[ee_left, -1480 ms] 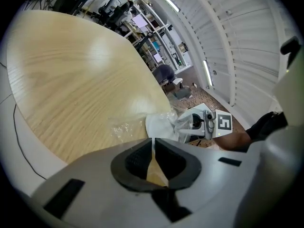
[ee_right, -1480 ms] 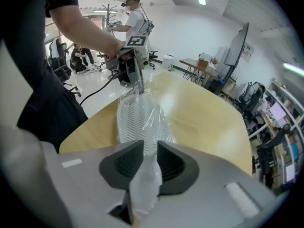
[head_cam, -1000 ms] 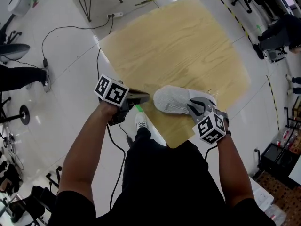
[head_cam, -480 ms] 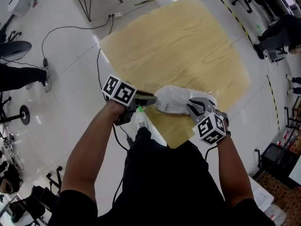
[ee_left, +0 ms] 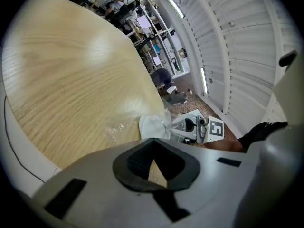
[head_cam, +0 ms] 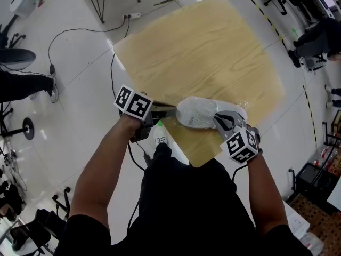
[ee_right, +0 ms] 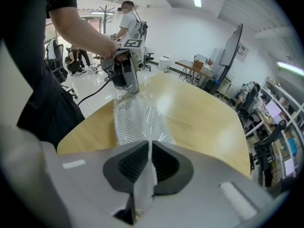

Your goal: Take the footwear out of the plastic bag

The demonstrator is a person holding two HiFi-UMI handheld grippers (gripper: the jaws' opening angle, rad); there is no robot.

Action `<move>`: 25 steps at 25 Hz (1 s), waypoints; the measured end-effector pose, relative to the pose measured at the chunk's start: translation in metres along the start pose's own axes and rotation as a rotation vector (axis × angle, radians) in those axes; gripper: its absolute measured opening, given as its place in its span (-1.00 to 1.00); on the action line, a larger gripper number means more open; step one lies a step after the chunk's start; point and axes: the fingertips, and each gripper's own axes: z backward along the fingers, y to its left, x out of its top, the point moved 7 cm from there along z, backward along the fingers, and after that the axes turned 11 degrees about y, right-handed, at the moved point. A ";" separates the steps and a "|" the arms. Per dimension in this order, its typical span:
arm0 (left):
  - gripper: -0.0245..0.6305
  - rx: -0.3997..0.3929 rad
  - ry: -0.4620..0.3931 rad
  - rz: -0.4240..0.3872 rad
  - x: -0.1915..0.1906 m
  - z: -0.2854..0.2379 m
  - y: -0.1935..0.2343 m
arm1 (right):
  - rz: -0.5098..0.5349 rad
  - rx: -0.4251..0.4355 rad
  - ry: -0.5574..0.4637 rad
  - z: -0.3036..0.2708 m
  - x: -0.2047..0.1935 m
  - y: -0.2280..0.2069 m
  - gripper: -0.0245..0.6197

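Right gripper (ee_right: 149, 145) jaws just closing on plastic bag (ee_right: 137, 120); its view shows left gripper (ee_right: 128, 89) pinching far end

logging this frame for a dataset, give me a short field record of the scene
table: light wood
plastic bag: on table's near edge, white shoe inside
left hand-held gripper: jaws just closed on one bag end
right hand-held gripper: jaws just closed, bag film pinched between them
progress: shoe not out yet

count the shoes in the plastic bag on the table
1. A white shoe lies inside the clear plastic bag at the near corner of the light wooden table. Another may be hidden beneath it.
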 end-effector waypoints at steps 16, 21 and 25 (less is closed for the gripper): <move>-0.42 0.186 0.129 -0.173 0.006 -0.012 -0.008 | 0.073 -0.027 -0.012 0.000 0.001 0.011 -0.85; -0.38 0.161 0.192 -0.151 0.007 -0.021 -0.009 | 0.076 -0.032 -0.019 0.001 0.008 0.012 -0.84; -0.60 0.185 0.180 -0.138 0.009 -0.018 -0.005 | 0.069 -0.034 -0.017 0.001 0.008 0.013 -0.84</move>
